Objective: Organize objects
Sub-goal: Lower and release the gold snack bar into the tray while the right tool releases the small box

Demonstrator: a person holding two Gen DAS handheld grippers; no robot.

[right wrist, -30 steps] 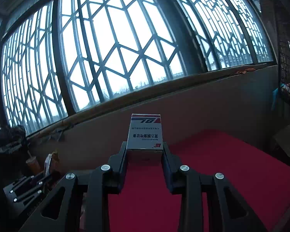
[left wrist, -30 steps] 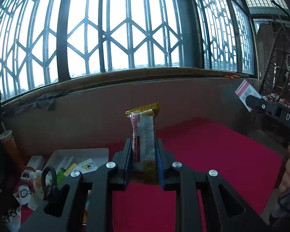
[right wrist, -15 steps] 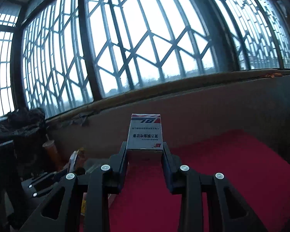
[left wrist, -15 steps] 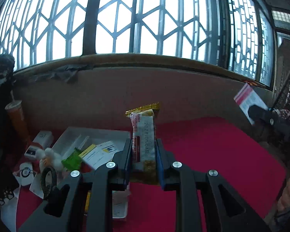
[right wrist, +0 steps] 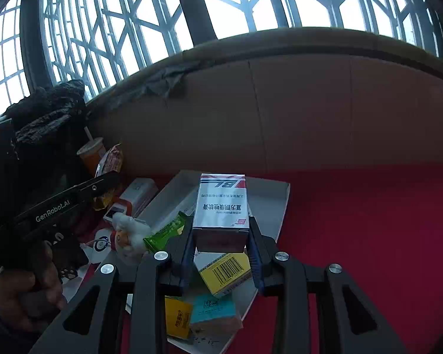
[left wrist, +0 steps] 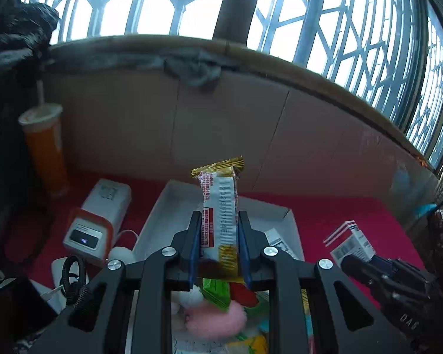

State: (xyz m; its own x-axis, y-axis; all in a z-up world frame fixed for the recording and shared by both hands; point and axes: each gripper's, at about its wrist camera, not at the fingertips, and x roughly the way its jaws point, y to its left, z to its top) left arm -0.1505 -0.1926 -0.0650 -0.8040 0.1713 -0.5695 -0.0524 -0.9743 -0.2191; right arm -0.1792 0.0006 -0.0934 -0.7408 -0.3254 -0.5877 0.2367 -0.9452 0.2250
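The left tool is clamping a long white-and-red snack bar wrapper with gold crimped ends, its blue-padded fingers pressing both sides, the bar standing upright out of the grip. Below and beyond it, a shallow white cardboard tray is sitting on the red-covered counter, with a fluffy pink plush and a green packet showing in it under the tool.

At 9 o'clock from the tray, a white-and-orange boxy device is lying on the cloth, and further out at 10 o'clock a tall orange drink cup with a straw is standing against the brown cardboard wall.

Over on the other side, the right tool is gripping a white carton with a red-and-blue stripe and printed text, jaws tight on its lower sides. It is hanging over the same tray, above a yellow barcoded box; a teal box is lying at 6 o'clock from that, a green packet at 10 o'clock. At 8 o'clock in this view, a hand is wrapping the left tool's handle.
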